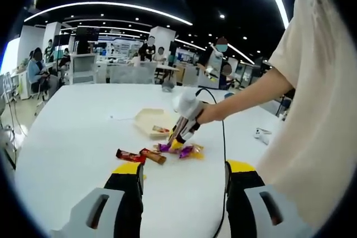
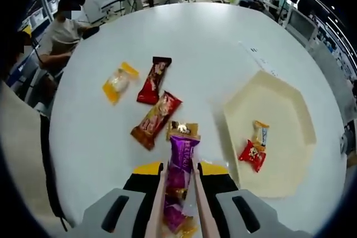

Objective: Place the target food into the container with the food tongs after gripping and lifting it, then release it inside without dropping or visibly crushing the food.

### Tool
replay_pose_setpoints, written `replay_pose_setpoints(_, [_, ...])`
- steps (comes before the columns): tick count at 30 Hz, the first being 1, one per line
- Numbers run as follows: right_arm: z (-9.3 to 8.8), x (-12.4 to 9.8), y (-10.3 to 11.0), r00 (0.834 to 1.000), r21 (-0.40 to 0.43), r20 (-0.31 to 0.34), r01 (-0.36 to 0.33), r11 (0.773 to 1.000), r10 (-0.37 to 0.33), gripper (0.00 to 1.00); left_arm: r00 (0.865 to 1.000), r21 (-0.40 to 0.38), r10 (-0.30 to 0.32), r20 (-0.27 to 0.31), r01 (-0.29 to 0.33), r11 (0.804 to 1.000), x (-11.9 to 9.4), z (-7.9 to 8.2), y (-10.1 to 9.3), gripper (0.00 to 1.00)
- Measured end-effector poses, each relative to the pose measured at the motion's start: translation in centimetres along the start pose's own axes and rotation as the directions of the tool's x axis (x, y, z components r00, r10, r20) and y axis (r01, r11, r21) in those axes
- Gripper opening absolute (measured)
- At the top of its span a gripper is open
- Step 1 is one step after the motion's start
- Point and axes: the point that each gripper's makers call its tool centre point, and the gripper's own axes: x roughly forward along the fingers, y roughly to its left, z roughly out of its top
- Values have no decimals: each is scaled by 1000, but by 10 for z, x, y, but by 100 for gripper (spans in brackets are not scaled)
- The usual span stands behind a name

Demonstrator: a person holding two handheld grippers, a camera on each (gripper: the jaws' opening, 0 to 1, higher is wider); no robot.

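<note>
The right gripper has its jaws pressed inward on a pair of pale, slim food tongs, and the tong arms in turn pinch a shiny purple-wrapped snack bar between them, low over the white round table. The bar's far end sits over a small gold-and-brown wrapped sweet, and whether it is lifted clear I cannot tell. The shallow cream hexagonal tray lies off to the right, already holding a red packet and a small yellow-and-white one. In the left gripper view, the left gripper hangs back with jaws spread and empty, well apart from the snack pile. The risk here is the grip itself — a slick wrapper held along its length could slide out during the carry to the tray. Squeezing harder would dent the bar, and a low sweep might drag the gold sweet or the neighbouring orange-brown bar along.
</note>
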Motion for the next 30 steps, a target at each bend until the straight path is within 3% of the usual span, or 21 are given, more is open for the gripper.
replay_pose_setpoints(30, [1,6,-1,1000,60,9,19,998,-20,24,1000,-29,-8,-9,8,1000,5,-3,3,66])
